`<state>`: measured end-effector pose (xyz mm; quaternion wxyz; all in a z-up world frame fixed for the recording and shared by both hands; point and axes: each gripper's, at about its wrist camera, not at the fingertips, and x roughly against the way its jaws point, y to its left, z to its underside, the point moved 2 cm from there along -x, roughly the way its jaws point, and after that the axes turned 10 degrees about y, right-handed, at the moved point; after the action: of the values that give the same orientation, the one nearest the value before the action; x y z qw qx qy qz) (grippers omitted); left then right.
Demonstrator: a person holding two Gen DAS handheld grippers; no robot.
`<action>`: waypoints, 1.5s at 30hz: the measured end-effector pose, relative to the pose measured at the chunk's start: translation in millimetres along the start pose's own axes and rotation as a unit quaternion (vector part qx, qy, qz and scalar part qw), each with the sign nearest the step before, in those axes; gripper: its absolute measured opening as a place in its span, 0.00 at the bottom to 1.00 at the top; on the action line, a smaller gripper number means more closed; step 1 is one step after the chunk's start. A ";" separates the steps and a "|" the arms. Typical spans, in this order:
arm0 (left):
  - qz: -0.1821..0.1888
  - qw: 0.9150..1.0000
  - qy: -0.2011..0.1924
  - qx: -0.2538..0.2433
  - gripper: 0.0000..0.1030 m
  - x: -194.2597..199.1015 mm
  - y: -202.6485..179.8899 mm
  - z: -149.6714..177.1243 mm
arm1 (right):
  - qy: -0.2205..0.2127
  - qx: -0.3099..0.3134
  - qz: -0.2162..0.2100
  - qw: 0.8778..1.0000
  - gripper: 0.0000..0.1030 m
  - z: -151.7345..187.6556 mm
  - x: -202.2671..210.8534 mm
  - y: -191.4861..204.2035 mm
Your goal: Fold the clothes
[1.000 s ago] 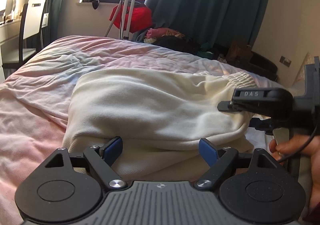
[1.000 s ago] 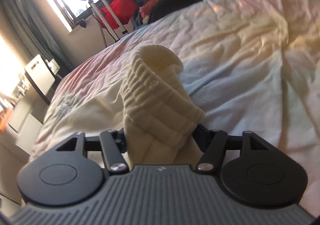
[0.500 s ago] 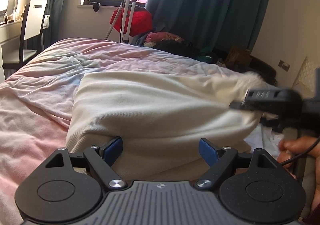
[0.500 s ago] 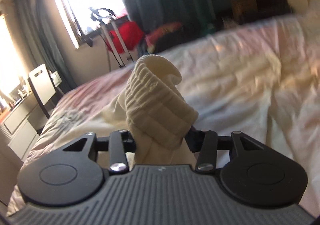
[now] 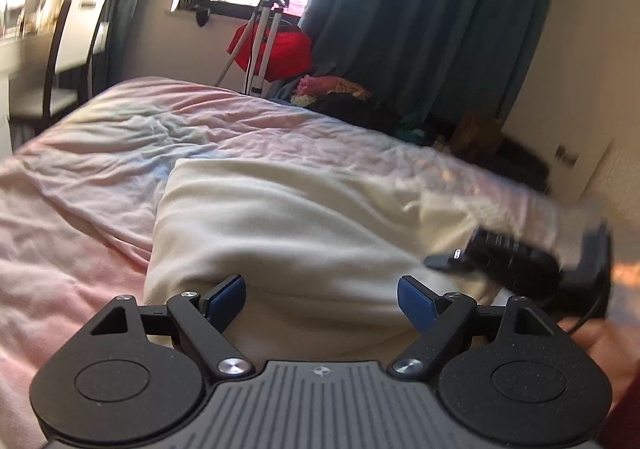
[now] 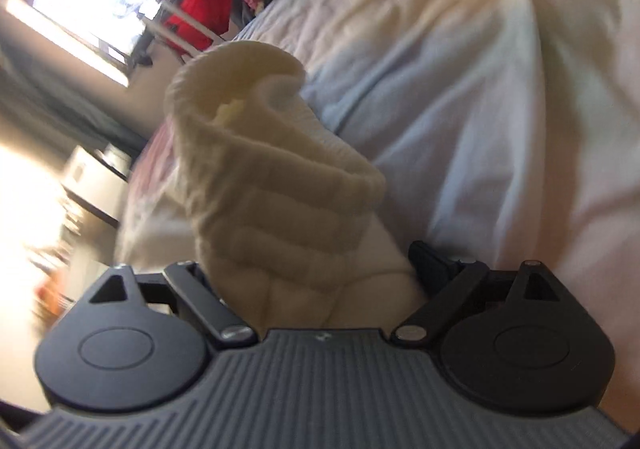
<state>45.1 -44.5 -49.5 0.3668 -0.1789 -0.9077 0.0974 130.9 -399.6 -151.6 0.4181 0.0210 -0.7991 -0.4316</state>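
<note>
A cream garment (image 5: 288, 233) lies folded on the pink bed cover (image 5: 80, 209). My left gripper (image 5: 320, 299) is open, its blue pads (image 5: 228, 295) either side of the garment's near edge. My right gripper (image 6: 316, 269) is shut on the garment's ribbed cream waistband (image 6: 276, 185), which stands bunched up between its fingers. The right gripper also shows blurred at the right of the left wrist view (image 5: 516, 257), low over the garment's right end.
A white chair (image 5: 76, 49) and desk stand at the left of the bed. A red bag (image 5: 276, 49), a clothes pile (image 5: 340, 93) and teal curtains (image 5: 420, 17) lie beyond the bed's far side. The pale sheet (image 6: 480, 89) spreads to the right.
My right gripper has swung down and tilted with the waistband, carrying the garment's right end lower over the folded part. The left gripper has stayed open at the near edge.
</note>
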 end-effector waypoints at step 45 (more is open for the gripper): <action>0.197 0.974 0.071 0.085 0.28 -218.7 -244.9 -192.1 | -0.236 -0.022 0.035 0.971 0.38 -223.4 218.5 -50.9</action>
<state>263.5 -347.0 24.6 0.4179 -0.3292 -0.8145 0.2314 125.7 -667.8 16.6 0.2326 -0.1184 -0.8656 -0.4273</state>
